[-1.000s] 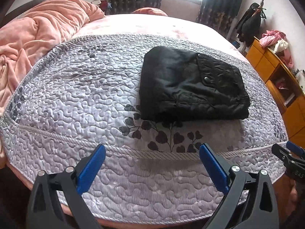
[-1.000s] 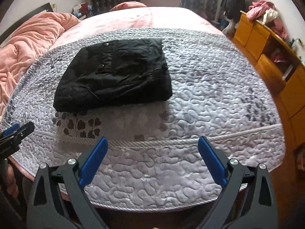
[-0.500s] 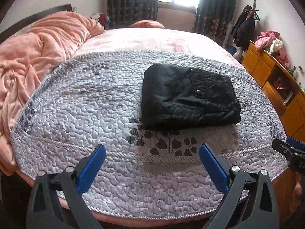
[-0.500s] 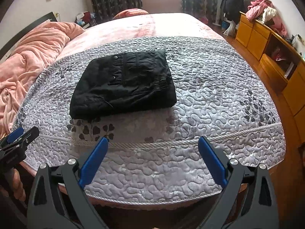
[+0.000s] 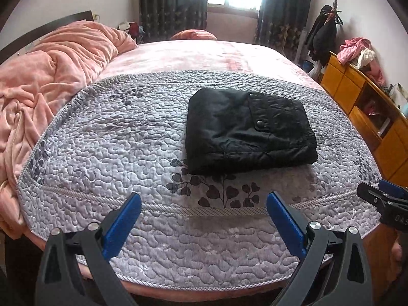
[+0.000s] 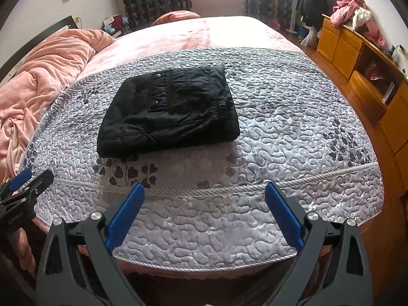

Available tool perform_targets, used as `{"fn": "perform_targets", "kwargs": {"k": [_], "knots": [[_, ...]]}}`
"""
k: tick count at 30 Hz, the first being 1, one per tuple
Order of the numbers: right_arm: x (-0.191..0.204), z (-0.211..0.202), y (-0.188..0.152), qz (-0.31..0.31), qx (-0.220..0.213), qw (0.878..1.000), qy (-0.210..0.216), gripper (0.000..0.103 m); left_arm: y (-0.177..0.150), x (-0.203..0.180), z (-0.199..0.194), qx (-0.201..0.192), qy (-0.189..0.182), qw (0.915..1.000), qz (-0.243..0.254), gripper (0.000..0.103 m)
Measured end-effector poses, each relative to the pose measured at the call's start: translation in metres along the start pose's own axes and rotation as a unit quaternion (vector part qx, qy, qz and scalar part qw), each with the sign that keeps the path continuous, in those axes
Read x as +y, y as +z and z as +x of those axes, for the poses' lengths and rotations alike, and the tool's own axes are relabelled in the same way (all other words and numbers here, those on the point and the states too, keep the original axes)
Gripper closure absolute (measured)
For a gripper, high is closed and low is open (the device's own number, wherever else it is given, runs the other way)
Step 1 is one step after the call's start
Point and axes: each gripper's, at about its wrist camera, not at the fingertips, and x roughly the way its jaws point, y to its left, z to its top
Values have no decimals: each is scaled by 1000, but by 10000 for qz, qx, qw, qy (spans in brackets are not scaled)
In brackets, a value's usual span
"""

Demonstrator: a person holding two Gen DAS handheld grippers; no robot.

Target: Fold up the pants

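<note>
Black pants (image 5: 248,130) (image 6: 170,109) lie folded into a compact rectangle on the grey quilted bedspread (image 5: 114,140) (image 6: 293,117), a snap pocket facing up. My left gripper (image 5: 204,201) is open with nothing between its blue pads, held back over the bed's near edge, well short of the pants. My right gripper (image 6: 204,191) is also open and empty, likewise pulled back from the pants. Each gripper shows at the edge of the other's view: the right one (image 5: 382,199), the left one (image 6: 25,183).
A rumpled pink blanket (image 5: 51,71) (image 6: 43,76) fills the bed's left side. Orange wooden cabinets (image 5: 362,102) (image 6: 357,58) with clothes piled on top line the right wall. Coats hang on a rack (image 5: 323,35) near dark curtains and a window.
Both grippers have drawn back and risen away from the bed, so the folded pants look smaller and farther. The pants have not moved.
</note>
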Motion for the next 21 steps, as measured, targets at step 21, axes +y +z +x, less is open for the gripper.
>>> {"fn": "perform_targets", "kwargs": {"k": [21], "knots": [[-1,7,-2,12,56,10000,1,8,0,-1,5,-6,81,10000,56,4]]}}
